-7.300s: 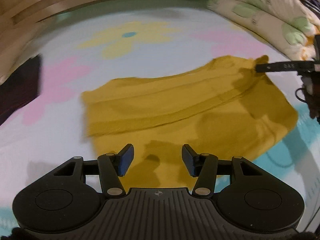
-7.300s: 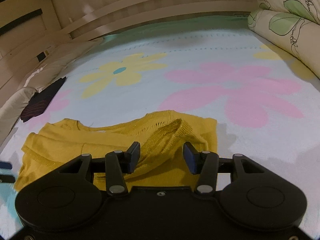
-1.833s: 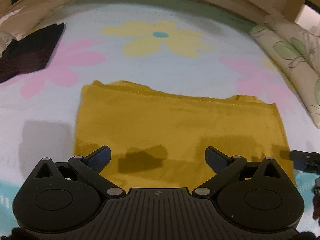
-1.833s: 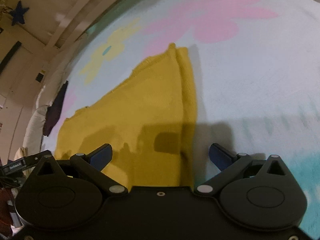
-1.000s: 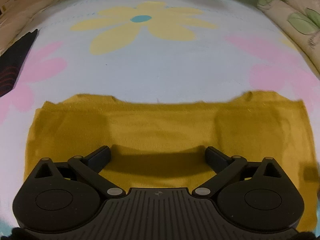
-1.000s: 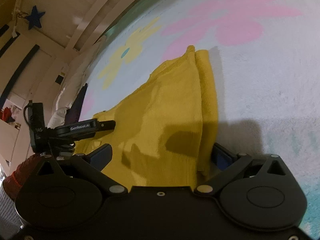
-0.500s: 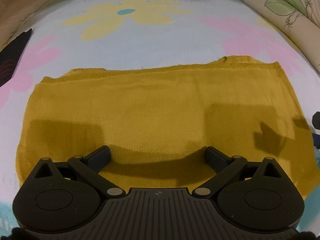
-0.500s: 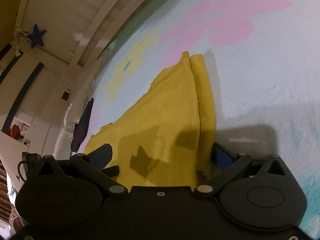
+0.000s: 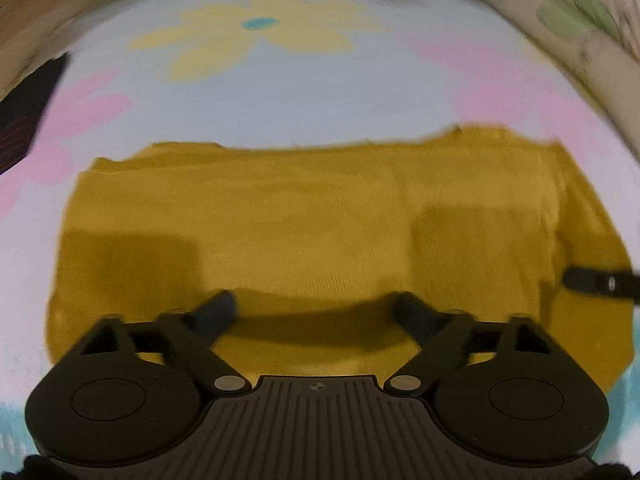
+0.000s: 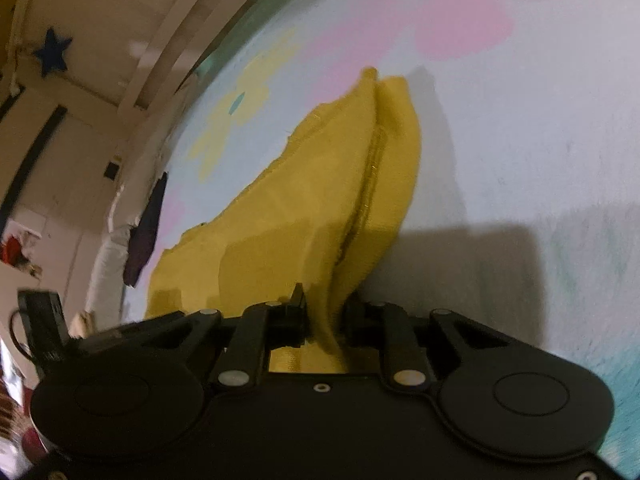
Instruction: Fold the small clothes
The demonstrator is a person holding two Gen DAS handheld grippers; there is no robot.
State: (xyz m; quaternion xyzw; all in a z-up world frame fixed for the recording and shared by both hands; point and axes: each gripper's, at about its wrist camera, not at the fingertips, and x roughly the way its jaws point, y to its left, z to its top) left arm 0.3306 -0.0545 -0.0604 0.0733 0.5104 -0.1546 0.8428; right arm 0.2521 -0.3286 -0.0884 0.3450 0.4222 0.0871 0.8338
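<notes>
You have open bedspread [image 9: 320,92] across the upper centre; a dark garment [image 9: 28,108] at left and pillow [image 9: 580,36] at upper right hem it in.

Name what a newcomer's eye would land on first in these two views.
The mustard-yellow garment spread flat across the middle of the flowered bedsheet. Next, the right gripper shut on the garment's near edge, bunching it upward, while the left gripper hangs open over it.

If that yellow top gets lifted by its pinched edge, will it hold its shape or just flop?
Probably flop: the yellow top already bunches into soft folds where the right gripper pinches it. It looks thin and light, lying flat on the blanket, so the unheld side would likely drag.
</notes>
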